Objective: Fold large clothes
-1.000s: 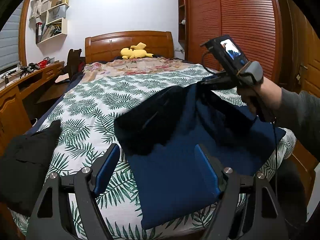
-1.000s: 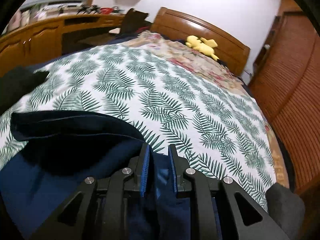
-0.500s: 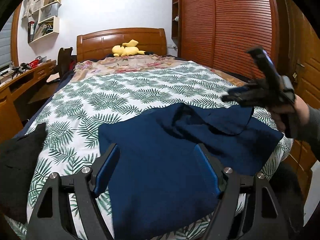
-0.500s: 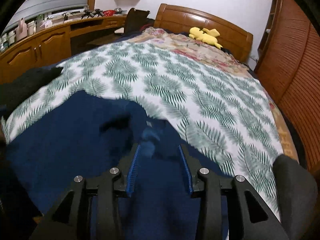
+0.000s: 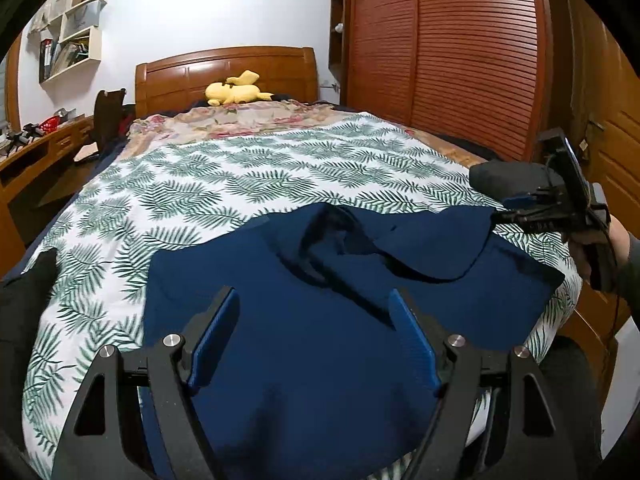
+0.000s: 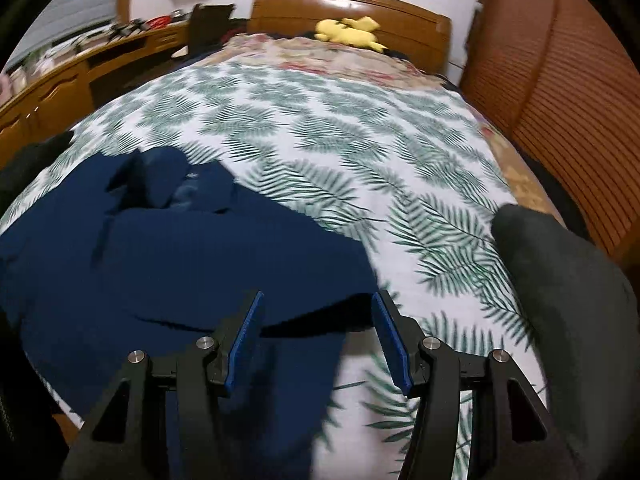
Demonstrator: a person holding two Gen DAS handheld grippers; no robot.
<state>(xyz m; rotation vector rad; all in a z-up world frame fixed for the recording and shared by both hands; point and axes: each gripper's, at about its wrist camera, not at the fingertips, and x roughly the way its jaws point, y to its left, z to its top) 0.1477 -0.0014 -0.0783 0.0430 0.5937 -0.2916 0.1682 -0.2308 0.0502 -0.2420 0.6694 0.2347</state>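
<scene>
One navy garment lay spread on the near end of the bed, over the palm-leaf bedspread, its collar opening towards the headboard and its hem hanging over the near edge, so that its long axis ran from near to far. A flap of it lay folded over on the right side, and the cloth around the collar was rumpled.

Two grippers were in sight. The left gripper hovered above the near part of the garment with its jaws spread wide and nothing between the pads. The right gripper had just been opening; its jaws stood apart over the garment's right edge, the cloth lying below them and not pinched. In the left wrist view it showed at the far right of the bed, in a hand with a grey sleeve.

One yellow plush toy lay by the headboard on a floral cover. A dark garment lay at the bed's left edge, and a dark grey piece at its right. Wall shelves at far left held books and papers.
</scene>
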